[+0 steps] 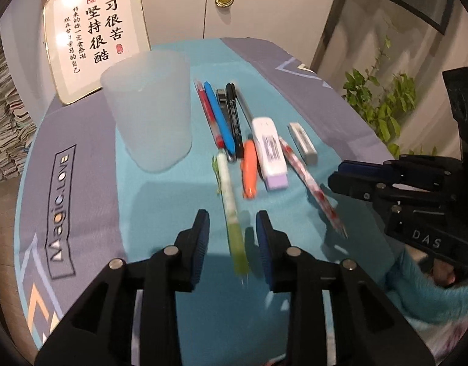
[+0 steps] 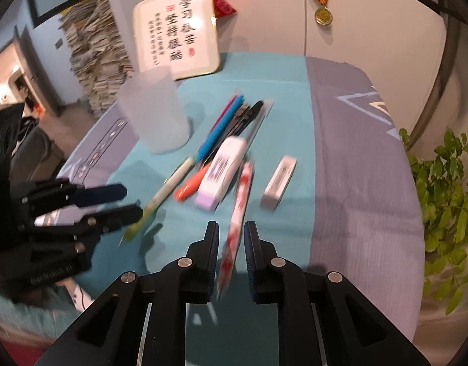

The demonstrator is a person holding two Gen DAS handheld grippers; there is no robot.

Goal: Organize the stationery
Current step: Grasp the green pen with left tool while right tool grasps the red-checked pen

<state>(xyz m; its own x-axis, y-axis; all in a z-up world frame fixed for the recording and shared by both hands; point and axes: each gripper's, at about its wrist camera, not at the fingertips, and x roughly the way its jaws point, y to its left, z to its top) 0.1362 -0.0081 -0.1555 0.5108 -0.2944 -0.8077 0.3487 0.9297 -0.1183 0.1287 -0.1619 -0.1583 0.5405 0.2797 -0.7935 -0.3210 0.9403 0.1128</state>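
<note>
My left gripper (image 1: 233, 228) is open, and a green and white pen (image 1: 229, 195) lies lengthwise between its fingers without touching either pad. My right gripper (image 2: 232, 241) stands narrowly open around a red and white patterned pen (image 2: 238, 201), with a thin gap on each side. Both pens look blurred. A frosted plastic cup (image 1: 148, 116) stands upright to the left. Beside it lie a red pen (image 1: 208, 113), a blue pen (image 1: 220, 116), a black pen (image 1: 234, 116), an orange marker (image 1: 250, 170), a white and purple correction tape (image 1: 270, 149) and a small eraser (image 1: 302, 143).
A framed calligraphy board (image 1: 97, 39) leans at the back of the table, which has a teal and grey cloth (image 1: 81, 140) over it. A leafy plant (image 1: 383, 100) stands off the right edge and stacked papers (image 1: 5, 116) off the left. A teal sleeve (image 1: 423, 289) shows behind the right gripper (image 1: 336, 174).
</note>
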